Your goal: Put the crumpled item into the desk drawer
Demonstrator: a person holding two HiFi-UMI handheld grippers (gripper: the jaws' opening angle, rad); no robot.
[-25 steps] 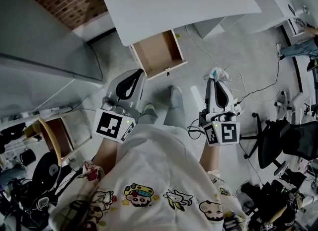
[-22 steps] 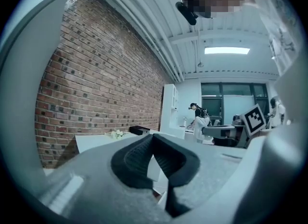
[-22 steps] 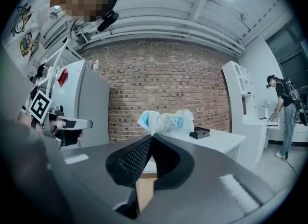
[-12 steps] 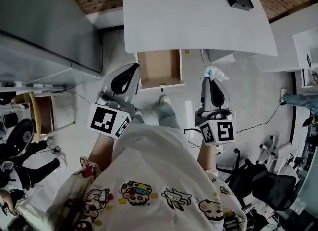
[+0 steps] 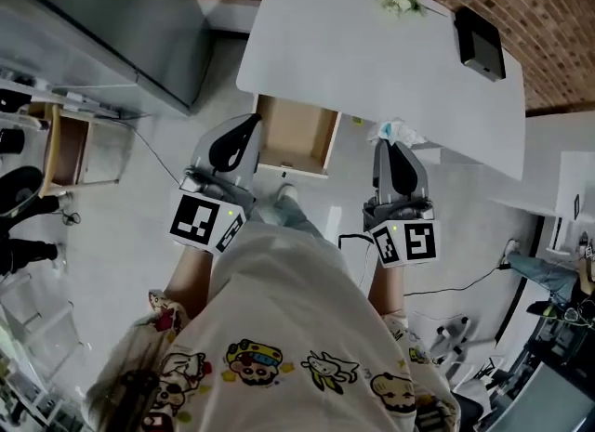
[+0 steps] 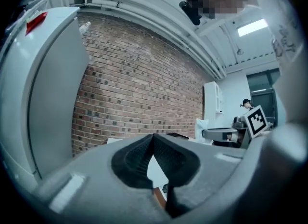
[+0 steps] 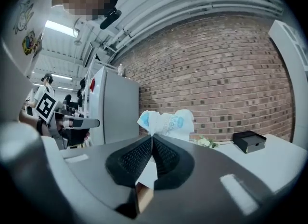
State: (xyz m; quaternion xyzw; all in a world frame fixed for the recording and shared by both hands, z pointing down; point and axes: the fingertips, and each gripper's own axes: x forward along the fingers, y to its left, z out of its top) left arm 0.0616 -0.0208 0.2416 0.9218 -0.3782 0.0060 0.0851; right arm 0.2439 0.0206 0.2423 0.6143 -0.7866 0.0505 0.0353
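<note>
holding: the right gripper (image 7: 152,136) has its jaws closed tight on the crumpled item (image 7: 167,122), pinching it by its lower edge.
left claw: the left gripper (image 6: 153,136) has its jaws pressed together, with nothing between them.
item's look: white, creased and bunched, with blue print on it; it stands up above the jaw tips like a small tuft.
item's place: at the tip of the right gripper, by the front edge of the desk (image 5: 372,49), just to the right of the open drawer (image 5: 293,133) and not in it.
head view only: the drawer is pulled out, brown and bare inside; the two grippers point toward the desk side by side, the left one at the drawer's left front corner.
right gripper view only: the blue print and the folds of the item show clearly against the brick wall (image 7: 216,83).
head and right gripper views: a black box (image 7: 249,141) and small flowers (image 7: 204,142) lie on the desk, well apart from the item.
left gripper view: mostly brick wall, with a tall grey cabinet (image 6: 48,98) at the left.
</note>
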